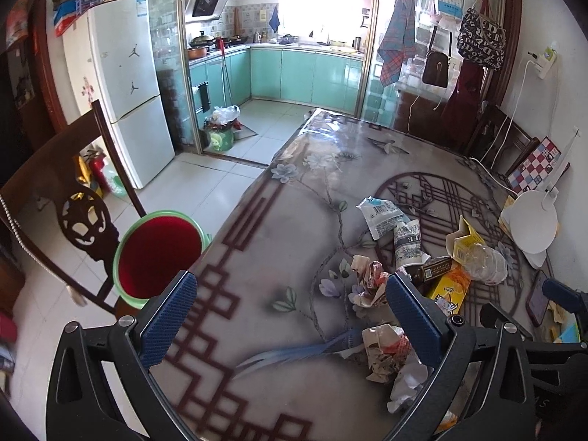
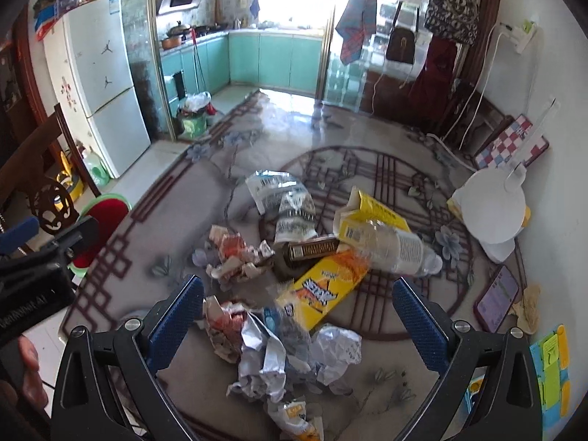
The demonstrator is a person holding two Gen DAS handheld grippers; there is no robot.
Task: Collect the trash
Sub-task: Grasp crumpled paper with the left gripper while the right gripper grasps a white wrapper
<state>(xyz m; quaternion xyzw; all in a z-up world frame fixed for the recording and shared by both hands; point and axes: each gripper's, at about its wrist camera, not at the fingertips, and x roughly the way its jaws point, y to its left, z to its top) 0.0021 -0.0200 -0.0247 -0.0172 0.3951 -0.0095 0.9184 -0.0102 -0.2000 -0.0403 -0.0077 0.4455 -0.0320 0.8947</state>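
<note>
A pile of trash lies on the patterned table (image 1: 301, 220): crumpled wrappers (image 2: 235, 253), crumpled paper (image 2: 279, 356), an orange-yellow box (image 2: 323, 286), a yellow carton (image 2: 371, 217), a clear plastic bottle (image 2: 400, 250), a dark packet (image 2: 312, 250) and a blue-white bag (image 2: 279, 191). A green bin with a red inside (image 1: 158, 257) stands beside the table's left edge. My left gripper (image 1: 290, 308) is open and empty over the table near the bin, with crumpled paper (image 1: 386, 349) by its right finger. My right gripper (image 2: 297, 312) is open above the crumpled paper.
A dark wooden chair (image 1: 73, 198) stands left of the bin. A white round lamp base (image 2: 492, 205), a phone (image 2: 496, 297) and sticky notes (image 2: 551, 371) lie along the table's right side. A fridge (image 1: 121, 84) and kitchen lie beyond.
</note>
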